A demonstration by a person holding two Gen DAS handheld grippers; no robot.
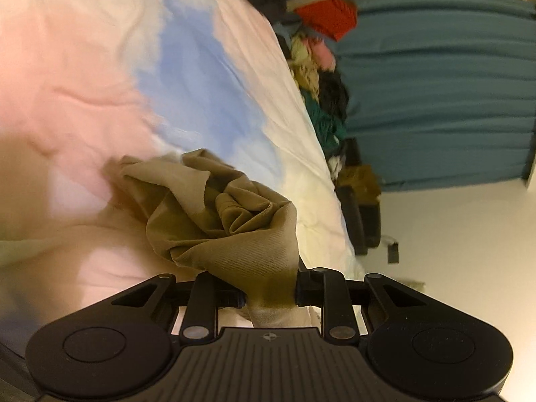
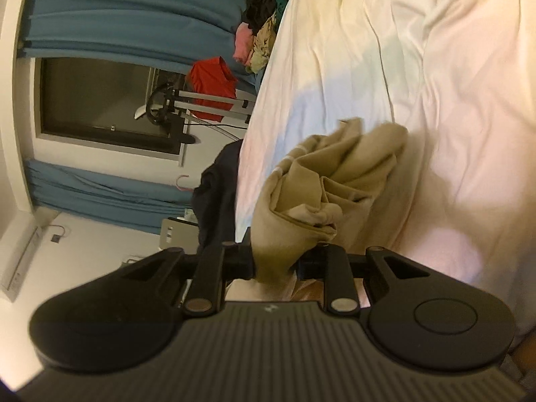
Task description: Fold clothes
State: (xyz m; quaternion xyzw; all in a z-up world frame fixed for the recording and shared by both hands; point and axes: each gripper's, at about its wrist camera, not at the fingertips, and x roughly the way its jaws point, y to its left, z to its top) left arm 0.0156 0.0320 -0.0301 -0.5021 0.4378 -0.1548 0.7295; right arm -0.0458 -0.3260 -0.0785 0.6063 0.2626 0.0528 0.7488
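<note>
Both cameras are rolled onto their sides, so the bed runs up and down the pictures. In the left wrist view the left gripper (image 1: pixel 269 293) has its two fingers pinched tight on a fold of a tan garment (image 1: pixel 214 214), which bunches up in crumpled folds just ahead of the fingers and lies against the bedsheet (image 1: pixel 100 67). That sheet shows broad patches of pink, blue and pale yellow here, and beyond its edge sits a heap of mixed clothes (image 1: pixel 321 77) with a red garment (image 1: pixel 330 13) at one end, in front of a long blue curtain (image 1: pixel 435 83). The right wrist view shows the right gripper (image 2: pixel 274 261) likewise clamped on the tan garment (image 2: pixel 335 184), at a gathered part with pale stripes along one hem; the cloth rises in folds over the bedsheet (image 2: pixel 452 83), which looks mostly cream and pink from this side. Only this view shows a dark window (image 2: pixel 100 97) between two stretches of blue curtain (image 2: pixel 134 6), a metal rack (image 2: pixel 207 104) with the red garment (image 2: pixel 214 83) on it, and a dark piece of clothing (image 2: pixel 217 194) hanging at the bed's edge. The heap of clothes (image 2: pixel 264 30) appears here too, partly cut off at the top.
</note>
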